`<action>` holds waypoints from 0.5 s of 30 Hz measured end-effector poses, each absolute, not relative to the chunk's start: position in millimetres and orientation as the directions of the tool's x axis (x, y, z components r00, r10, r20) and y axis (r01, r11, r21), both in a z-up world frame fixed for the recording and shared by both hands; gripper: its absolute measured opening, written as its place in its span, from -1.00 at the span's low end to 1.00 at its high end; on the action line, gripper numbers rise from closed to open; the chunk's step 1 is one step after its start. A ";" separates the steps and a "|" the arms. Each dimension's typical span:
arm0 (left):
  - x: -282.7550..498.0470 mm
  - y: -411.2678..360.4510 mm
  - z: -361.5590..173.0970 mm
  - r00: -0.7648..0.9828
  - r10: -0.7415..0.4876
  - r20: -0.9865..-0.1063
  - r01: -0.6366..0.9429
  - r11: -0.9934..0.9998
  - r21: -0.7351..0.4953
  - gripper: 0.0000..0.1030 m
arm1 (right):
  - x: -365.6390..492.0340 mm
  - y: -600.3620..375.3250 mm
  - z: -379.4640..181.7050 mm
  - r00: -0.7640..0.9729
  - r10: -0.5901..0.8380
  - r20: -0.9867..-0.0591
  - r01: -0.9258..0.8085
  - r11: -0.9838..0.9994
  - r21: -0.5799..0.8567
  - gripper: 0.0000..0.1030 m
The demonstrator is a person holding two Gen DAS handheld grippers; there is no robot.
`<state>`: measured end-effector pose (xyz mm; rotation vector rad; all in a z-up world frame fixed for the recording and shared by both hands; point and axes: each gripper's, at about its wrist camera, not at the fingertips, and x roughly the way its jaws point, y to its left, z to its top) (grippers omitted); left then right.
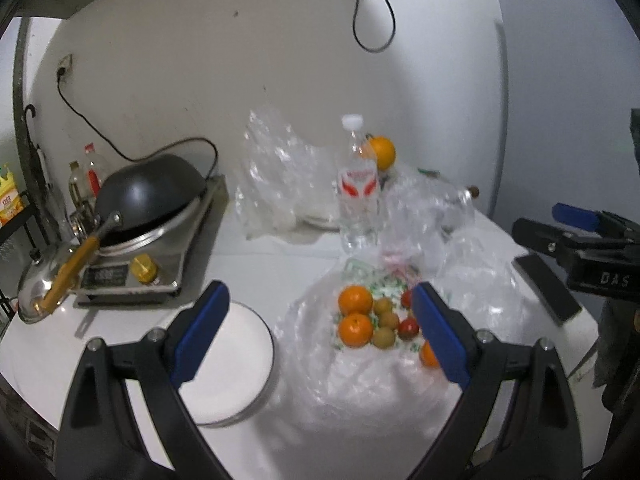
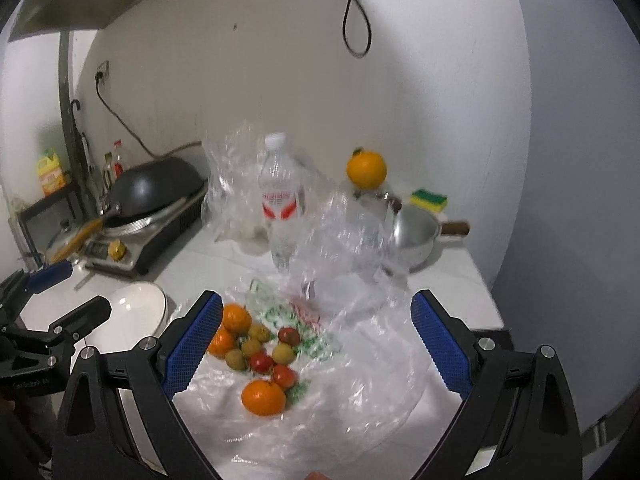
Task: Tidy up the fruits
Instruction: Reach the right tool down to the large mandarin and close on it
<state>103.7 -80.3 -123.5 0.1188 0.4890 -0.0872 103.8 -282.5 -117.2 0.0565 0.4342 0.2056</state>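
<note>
A pile of fruit lies on a clear plastic bag (image 1: 360, 376) on the white counter: oranges (image 1: 355, 300), small brown-green fruits (image 1: 389, 319) and red tomatoes (image 1: 408, 327). In the right wrist view the same pile shows an orange (image 2: 263, 397), tomatoes (image 2: 261, 361) and small fruits (image 2: 251, 347) on the bag (image 2: 360, 380). A white plate (image 1: 236, 364) sits left of the pile, also in the right wrist view (image 2: 132, 316). My left gripper (image 1: 320, 332) is open above the pile. My right gripper (image 2: 316, 344) is open above the bag, empty.
A water bottle (image 1: 358, 188) stands behind the fruit among crumpled clear bags (image 1: 280, 172). A black wok (image 1: 148, 196) sits on a cooker at left. A large orange (image 2: 366, 169) rests on a steel pot (image 2: 412, 236) near a sponge (image 2: 429, 200). The counter edge runs at right.
</note>
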 end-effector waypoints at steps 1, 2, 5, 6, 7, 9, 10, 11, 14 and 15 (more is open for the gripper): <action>103.8 -81.5 -127.7 0.873 -0.057 -0.485 0.116 0.989 0.093 0.82 | 105.6 -280.6 -122.6 0.880 0.215 -0.424 -0.191 0.977 0.099 0.88; 104.2 -82.2 -132.3 0.866 -0.058 -0.496 0.119 0.989 0.093 0.82 | 106.8 -279.3 -126.5 0.873 0.220 -0.434 -0.196 0.976 0.100 0.88; 105.5 -82.8 -142.1 0.851 -0.060 -0.522 0.125 0.988 0.091 0.82 | 113.0 -273.9 -140.8 0.853 0.236 -0.466 -0.209 0.972 0.109 0.87; 105.7 -82.7 -144.3 0.847 -0.061 -0.528 0.126 0.988 0.089 0.82 | 115.7 -271.3 -146.6 0.844 0.243 -0.478 -0.216 0.970 0.112 0.87; 106.2 -82.5 -147.0 0.843 -0.062 -0.534 0.128 0.988 0.086 0.82 | 117.5 -269.7 -150.9 0.838 0.248 -0.486 -0.221 0.969 0.113 0.87; 107.9 -82.2 -152.8 0.834 -0.064 -0.548 0.130 0.988 0.083 0.82 | 121.4 -265.1 -159.4 0.820 0.267 -0.507 -0.242 0.963 0.116 0.87; 108.7 -82.1 -155.5 0.830 -0.066 -0.554 0.133 0.988 0.081 0.82 | 122.8 -262.6 -162.6 0.813 0.273 -0.515 -0.250 0.961 0.115 0.87; 109.6 -81.6 -158.2 0.825 -0.068 -0.561 0.135 0.988 0.079 0.82 | 124.0 -260.7 -166.3 0.806 0.279 -0.522 -0.258 0.959 0.115 0.84; 112.8 -80.3 -165.1 0.812 -0.070 -0.579 0.140 0.987 0.078 0.82 | 131.8 -254.6 -178.4 0.777 0.298 -0.554 -0.279 0.953 0.121 0.68; 113.8 -80.2 -167.4 0.809 -0.069 -0.584 0.142 0.987 0.080 0.82 | 135.8 -252.3 -184.1 0.765 0.300 -0.570 -0.282 0.952 0.123 0.65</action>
